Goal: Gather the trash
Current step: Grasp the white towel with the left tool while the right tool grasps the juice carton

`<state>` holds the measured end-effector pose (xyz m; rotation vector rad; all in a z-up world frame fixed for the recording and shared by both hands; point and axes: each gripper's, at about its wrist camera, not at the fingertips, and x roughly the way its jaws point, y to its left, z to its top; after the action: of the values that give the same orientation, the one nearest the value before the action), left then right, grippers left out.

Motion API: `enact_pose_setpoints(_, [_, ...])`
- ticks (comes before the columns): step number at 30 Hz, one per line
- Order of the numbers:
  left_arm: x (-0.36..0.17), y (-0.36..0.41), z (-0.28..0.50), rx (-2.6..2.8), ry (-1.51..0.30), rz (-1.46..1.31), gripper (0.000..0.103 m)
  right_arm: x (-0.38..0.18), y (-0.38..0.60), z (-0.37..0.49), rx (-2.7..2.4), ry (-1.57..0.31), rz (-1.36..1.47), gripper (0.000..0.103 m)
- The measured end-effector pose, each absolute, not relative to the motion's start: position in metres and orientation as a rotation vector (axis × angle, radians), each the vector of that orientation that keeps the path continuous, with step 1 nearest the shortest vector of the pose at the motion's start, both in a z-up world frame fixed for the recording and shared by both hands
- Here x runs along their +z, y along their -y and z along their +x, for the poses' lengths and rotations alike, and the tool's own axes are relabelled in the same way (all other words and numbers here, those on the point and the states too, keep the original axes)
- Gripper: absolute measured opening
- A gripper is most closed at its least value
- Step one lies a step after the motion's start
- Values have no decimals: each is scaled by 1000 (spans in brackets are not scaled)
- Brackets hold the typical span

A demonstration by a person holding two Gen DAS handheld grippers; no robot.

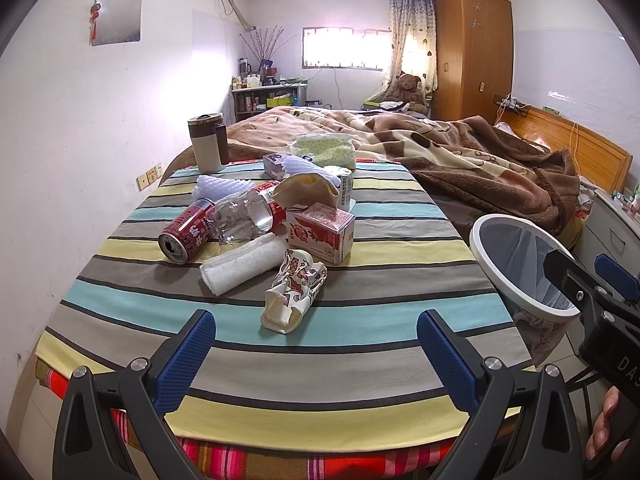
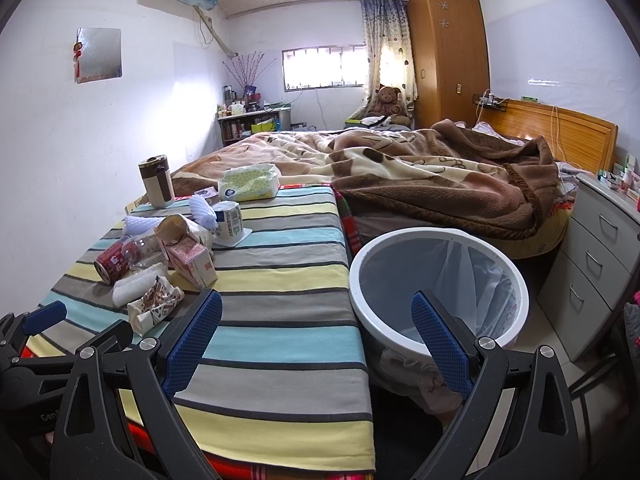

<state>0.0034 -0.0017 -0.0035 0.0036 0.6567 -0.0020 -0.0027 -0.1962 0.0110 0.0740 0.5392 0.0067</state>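
Crumpled paper cup (image 1: 294,294) lies on the striped cloth table (image 1: 360,344) just ahead of my spread, empty left tool (image 1: 316,354); my right tool (image 2: 316,338), likewise spread, faces the round white bin (image 2: 436,288).

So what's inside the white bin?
The white bin holds a clear plastic liner bag. No trash shows in the part visible; the very bottom is hidden behind the near rim and the right tool.
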Motion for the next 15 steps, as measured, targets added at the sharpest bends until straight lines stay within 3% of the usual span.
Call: enact_pose_setpoints(15, [-19,-39,27,-17,-712,-36,100,-15,179,34,113,-616,98,97])
